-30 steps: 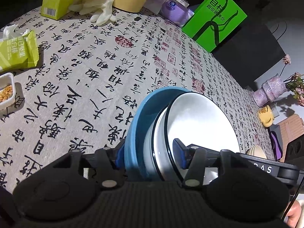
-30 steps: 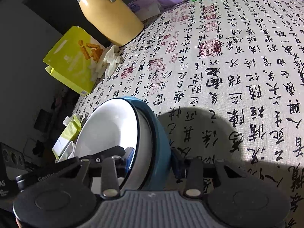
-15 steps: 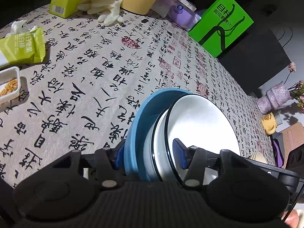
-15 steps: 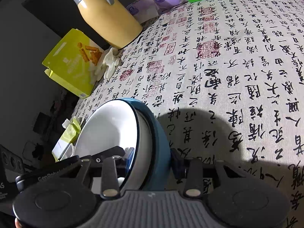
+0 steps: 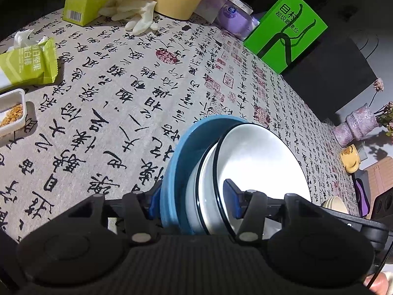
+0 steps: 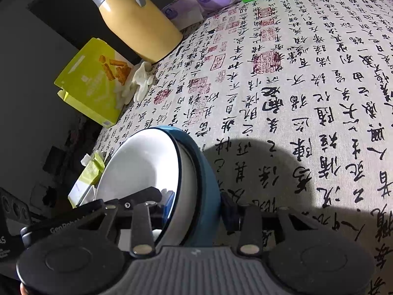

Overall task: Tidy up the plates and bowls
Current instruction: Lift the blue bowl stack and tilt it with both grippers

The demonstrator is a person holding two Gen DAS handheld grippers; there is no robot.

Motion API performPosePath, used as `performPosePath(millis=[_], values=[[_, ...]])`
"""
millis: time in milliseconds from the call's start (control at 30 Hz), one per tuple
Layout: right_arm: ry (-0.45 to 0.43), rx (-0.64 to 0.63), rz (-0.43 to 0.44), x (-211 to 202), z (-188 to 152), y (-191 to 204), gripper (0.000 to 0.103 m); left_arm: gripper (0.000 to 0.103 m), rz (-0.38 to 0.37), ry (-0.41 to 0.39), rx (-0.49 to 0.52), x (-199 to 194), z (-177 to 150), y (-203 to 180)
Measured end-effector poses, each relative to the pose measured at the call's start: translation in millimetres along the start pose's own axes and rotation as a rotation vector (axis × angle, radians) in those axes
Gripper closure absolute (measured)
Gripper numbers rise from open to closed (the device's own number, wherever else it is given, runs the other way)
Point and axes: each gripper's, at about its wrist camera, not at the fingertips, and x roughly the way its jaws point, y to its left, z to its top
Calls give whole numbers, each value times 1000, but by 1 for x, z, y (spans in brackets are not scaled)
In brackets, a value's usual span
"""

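Note:
A white bowl [image 5: 258, 157] with a black rim sits nested in a blue plate [image 5: 176, 162], and both grippers hold this stack above the calligraphy-print tablecloth [image 5: 110, 103]. My left gripper [image 5: 192, 199] is shut across the stack's rim, one blue pad outside the plate and one inside the bowl. From the opposite side my right gripper [image 6: 197, 206] is shut on the same white bowl [image 6: 140, 164] and blue plate [image 6: 206, 179]. The stack casts a shadow on the cloth [image 6: 282, 113]. Its underside is hidden.
Along the far edge stand a yellow jug [image 6: 137, 24], a yellow-green snack box [image 6: 93, 83], white gloves [image 5: 137, 17], purple packs [image 5: 233, 17] and a green bag [image 5: 287, 29]. A green packet [image 5: 27, 66] and a crumb tray [image 5: 11, 113] lie left. A cream bowl [image 5: 334, 204] sits right.

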Motion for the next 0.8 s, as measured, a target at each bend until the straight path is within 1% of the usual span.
performPosePath(millis=[567, 800], values=[[-15, 12, 0, -11, -1, -4, 65, 52, -2, -1, 20, 1, 0, -8], [-33, 8, -2, -19, -2, -6, 65, 52, -15, -6, 27, 0, 1, -15]])
